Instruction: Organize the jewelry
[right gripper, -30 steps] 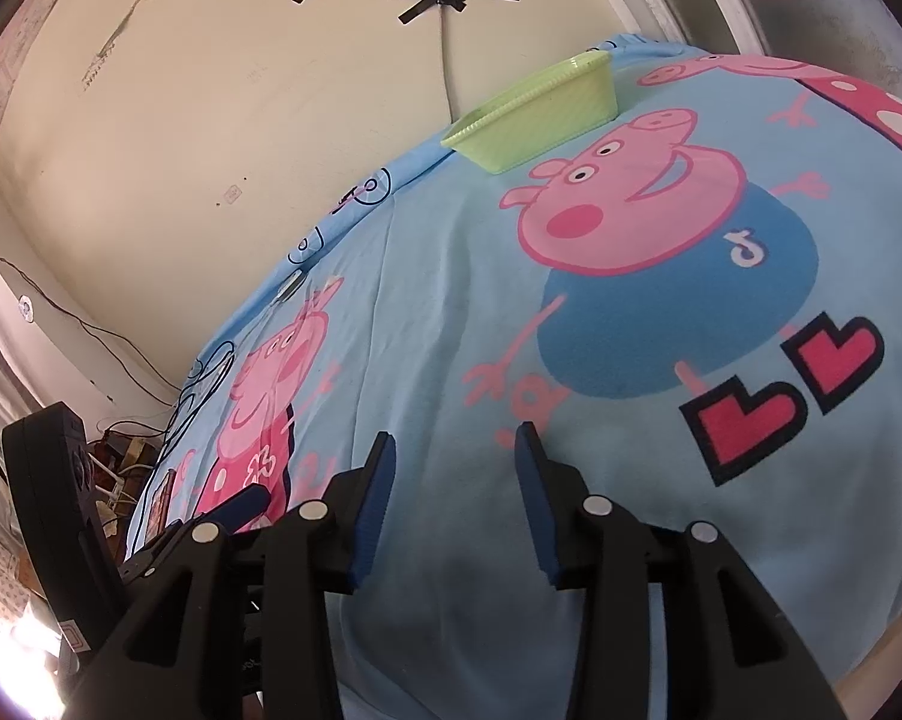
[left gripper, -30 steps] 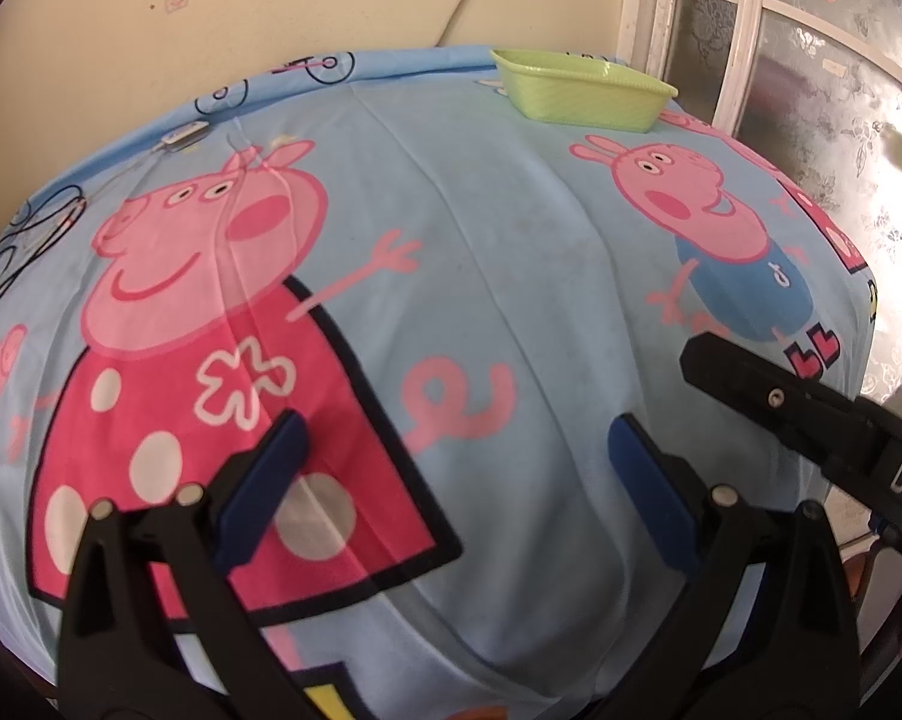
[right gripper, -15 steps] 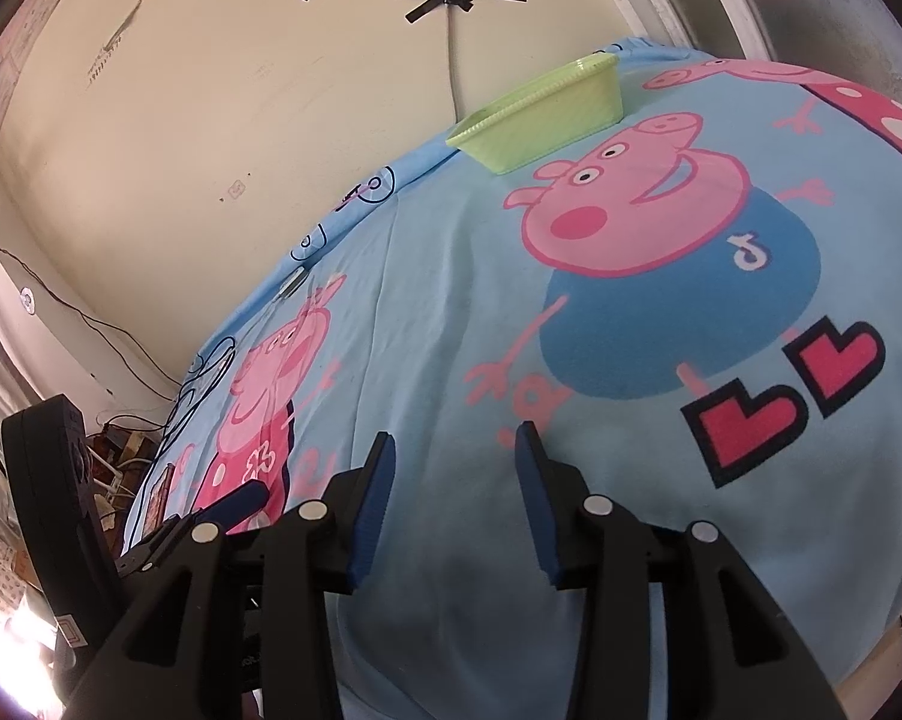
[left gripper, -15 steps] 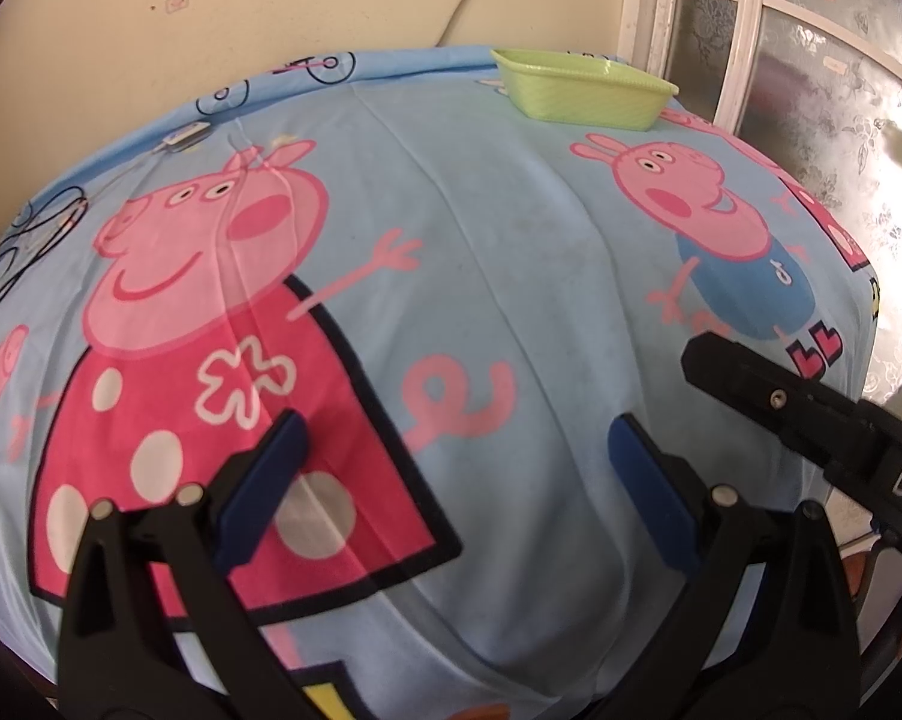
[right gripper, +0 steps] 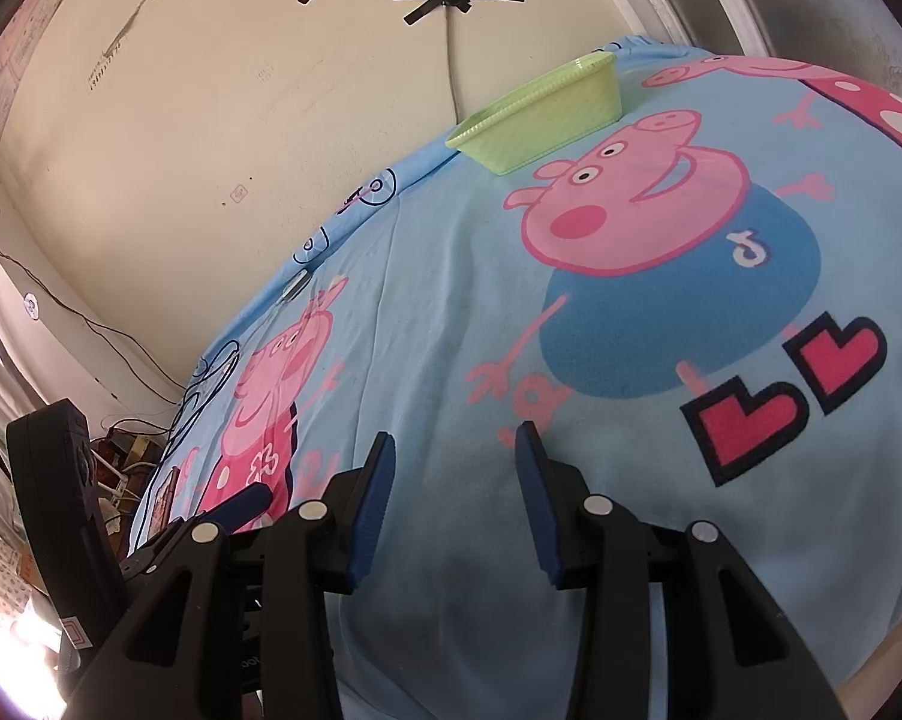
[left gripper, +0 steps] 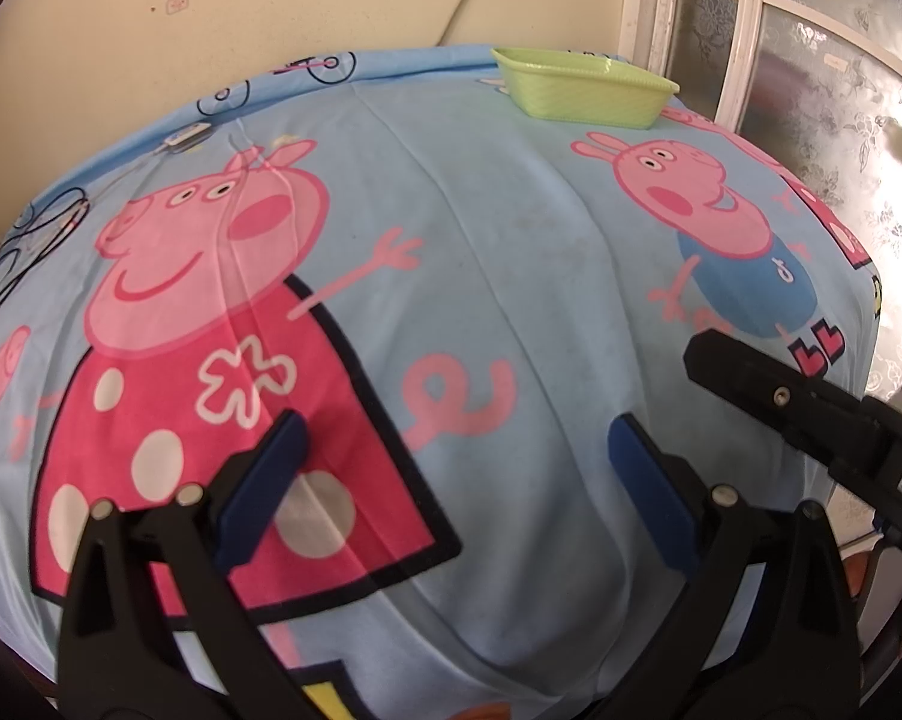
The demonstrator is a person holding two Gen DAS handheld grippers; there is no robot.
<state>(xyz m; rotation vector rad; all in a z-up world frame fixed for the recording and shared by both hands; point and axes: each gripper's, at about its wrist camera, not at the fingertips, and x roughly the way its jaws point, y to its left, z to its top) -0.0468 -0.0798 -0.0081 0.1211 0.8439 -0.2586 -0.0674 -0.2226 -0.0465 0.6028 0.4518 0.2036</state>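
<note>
The left gripper (left gripper: pixel 451 468) gapes wide over the light-blue cartoon-pig cloth (left gripper: pixel 511 276), holding nothing; the right gripper (right gripper: pixel 454 468) stands parted, empty; a pale-green plastic basket (left gripper: pixel 583 90) sits at the cloth's far edge.

Only the green basket (left gripper: pixel 583 90) interrupts the blue sheet (left gripper: pixel 511 252).

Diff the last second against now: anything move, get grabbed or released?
Nothing visibly changed. The left gripper and right gripper hang open and empty over the cartoon bedsheet, the green basket sits at the far edge, and the thin chain lies untouched near the far left.
</note>
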